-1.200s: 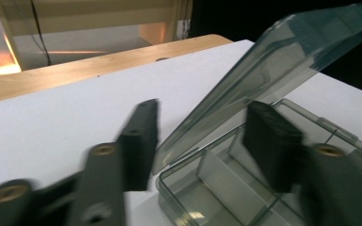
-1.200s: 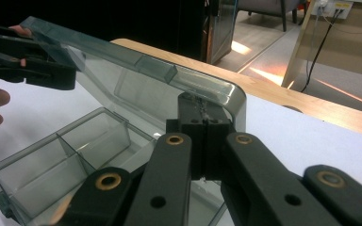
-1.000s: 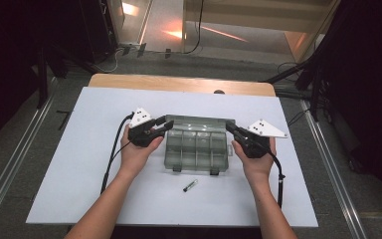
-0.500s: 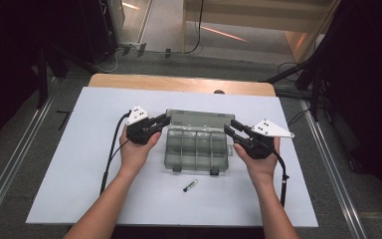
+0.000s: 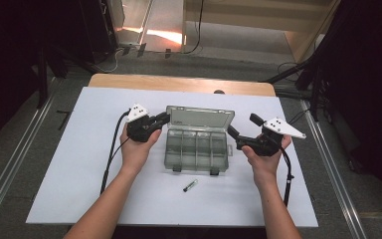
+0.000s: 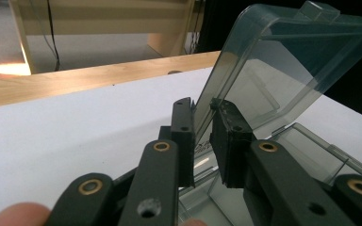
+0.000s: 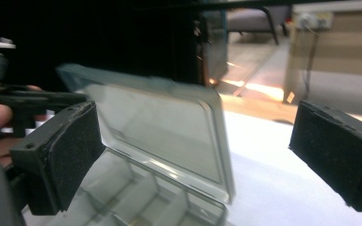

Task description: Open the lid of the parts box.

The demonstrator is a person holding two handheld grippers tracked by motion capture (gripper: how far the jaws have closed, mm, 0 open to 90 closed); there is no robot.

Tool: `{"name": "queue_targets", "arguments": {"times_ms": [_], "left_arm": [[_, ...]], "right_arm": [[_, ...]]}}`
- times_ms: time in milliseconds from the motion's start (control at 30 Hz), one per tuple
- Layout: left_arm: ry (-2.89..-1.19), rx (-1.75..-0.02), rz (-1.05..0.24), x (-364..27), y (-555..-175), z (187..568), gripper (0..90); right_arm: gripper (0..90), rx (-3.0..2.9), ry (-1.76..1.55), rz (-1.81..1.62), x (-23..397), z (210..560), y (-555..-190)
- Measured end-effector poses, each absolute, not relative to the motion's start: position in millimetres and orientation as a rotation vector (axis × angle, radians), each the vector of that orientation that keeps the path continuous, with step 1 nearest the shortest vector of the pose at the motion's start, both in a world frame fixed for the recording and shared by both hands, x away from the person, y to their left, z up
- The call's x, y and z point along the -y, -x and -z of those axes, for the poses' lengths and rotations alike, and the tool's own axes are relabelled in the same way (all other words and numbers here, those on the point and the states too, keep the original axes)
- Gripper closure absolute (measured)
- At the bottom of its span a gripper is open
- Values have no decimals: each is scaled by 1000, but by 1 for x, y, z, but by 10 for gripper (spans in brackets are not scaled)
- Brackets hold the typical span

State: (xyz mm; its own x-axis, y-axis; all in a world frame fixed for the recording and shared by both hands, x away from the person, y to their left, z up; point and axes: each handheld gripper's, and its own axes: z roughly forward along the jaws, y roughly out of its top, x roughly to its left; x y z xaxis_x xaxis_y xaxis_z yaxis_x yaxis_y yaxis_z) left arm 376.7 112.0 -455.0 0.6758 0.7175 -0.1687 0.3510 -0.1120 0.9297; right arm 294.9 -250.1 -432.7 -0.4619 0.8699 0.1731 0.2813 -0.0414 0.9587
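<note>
A clear plastic compartment box (image 5: 196, 149) lies in the middle of the white tabletop (image 5: 79, 164), and its lid (image 5: 200, 118) stands open, leaning back. My left gripper (image 5: 163, 118) is shut on the lid's left edge. In the left gripper view the lid (image 6: 283, 61) runs between the pads of the left gripper (image 6: 201, 104), which have been closing on it. My right gripper (image 5: 242, 125) sits just off the box's right side. Its jaws have just been opening, with nothing between them. In the right gripper view that gripper (image 7: 202, 141) frames the lid (image 7: 160, 132) farther off.
A small dark stick with a green tip (image 5: 190, 185) lies in front of the box. A wooden strip (image 5: 179, 82) borders the tabletop's far edge. Cables trail from both grippers toward the near edge. Metal rails (image 5: 10, 164) run along the floor on both sides.
The right gripper's jaws have spread wide and come off the lid's right edge. The lid has swung up and back. The left gripper has stayed on the lid's left edge.
</note>
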Motion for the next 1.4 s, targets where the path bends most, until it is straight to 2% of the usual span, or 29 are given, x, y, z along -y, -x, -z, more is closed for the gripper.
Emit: {"name": "queue_targets", "arguments": {"times_ms": [67, 100, 133, 167, 267, 300, 400, 433, 467, 533, 833, 1400], "left_arm": [[-1718, -867, -388, -112, -377, 455, 792], [-1717, -869, -384, -112, -377, 455, 792], [-1711, -873, -373, -113, -378, 455, 792], [-1695, -890, -347, -113, -379, 455, 792], [-1690, -894, -347, -113, -379, 455, 795], [-1687, -897, -346, -113, -380, 455, 795], [-1688, -896, -348, -113, -380, 455, 799], [-1688, -896, -346, -113, -381, 455, 799], [-1688, -896, -346, -113, -381, 455, 799], [-1681, -907, -333, -113, -382, 455, 799], [-1682, -915, -335, -111, -387, 456, 804], [-1749, -972, -406, -100, -400, 476, 805]], "right_arm": [[95, -1743, -1235, -1500, 249, 438, -299], [178, -1744, -1243, -1480, 248, 440, -300], [178, -1744, -1243, -1480, 248, 440, -300], [309, -1760, -1247, -1452, 246, 445, -303], [356, -1782, -1239, -1437, 244, 449, -307], [427, -1785, -1257, -1402, 243, 453, -312], [473, -1790, -1272, -1393, 242, 456, -318], [542, -1792, -1286, -1378, 241, 458, -323], [542, -1792, -1286, -1378, 241, 458, -323], [628, -1794, -1307, -1383, 241, 460, -329], [855, -1790, -1334, -1300, 234, 467, -338], [871, -1801, -1376, -1284, 236, 467, -356]]}}
